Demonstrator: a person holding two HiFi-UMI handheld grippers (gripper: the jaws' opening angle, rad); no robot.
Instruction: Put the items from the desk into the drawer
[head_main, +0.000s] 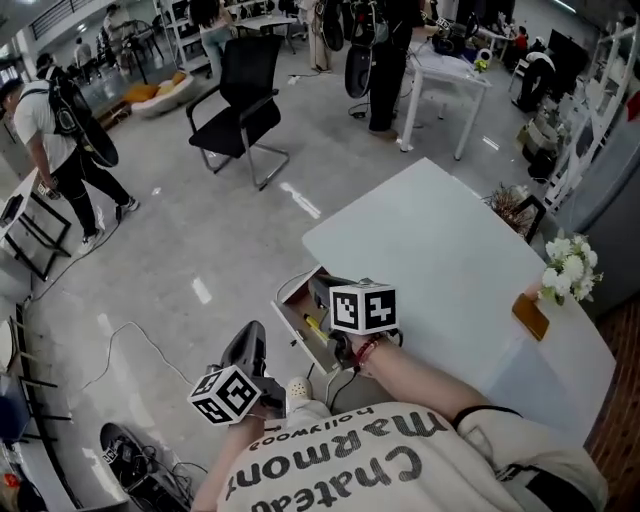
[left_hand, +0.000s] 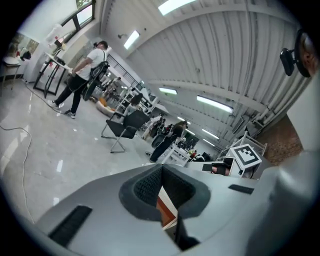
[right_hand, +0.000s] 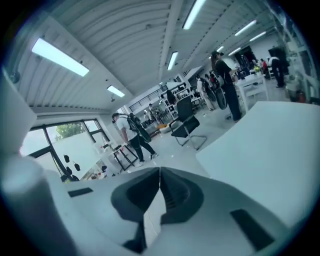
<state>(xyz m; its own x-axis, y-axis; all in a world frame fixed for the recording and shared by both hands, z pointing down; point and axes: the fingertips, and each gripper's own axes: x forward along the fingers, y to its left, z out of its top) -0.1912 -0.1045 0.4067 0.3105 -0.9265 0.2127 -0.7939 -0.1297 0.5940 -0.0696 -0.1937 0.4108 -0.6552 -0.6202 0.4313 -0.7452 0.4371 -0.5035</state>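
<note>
A person in a white printed shirt holds two grey hand-held tools over an open white drawer (head_main: 295, 335), which juts from the 8 o'clock edge of a white desk (head_main: 450, 260). The left gripper (left_hand: 161, 170) is clenched, its ribbed black pads tip to tip with nothing between them. The right gripper (right_hand: 160, 171) is clenched and empty too, aimed across the tabletop toward the room. A small yellow item (head_main: 313, 325) shows inside the drawer, right under the right gripper's marker cube. A flat brown rectangular block (head_main: 531, 316) lies at the desk's 4 o'clock edge, just beside a spray of white flowers (head_main: 570, 270). At 11 o'clock on the grey floor stands a black cantilever chair (head_main: 240, 105).
</note>
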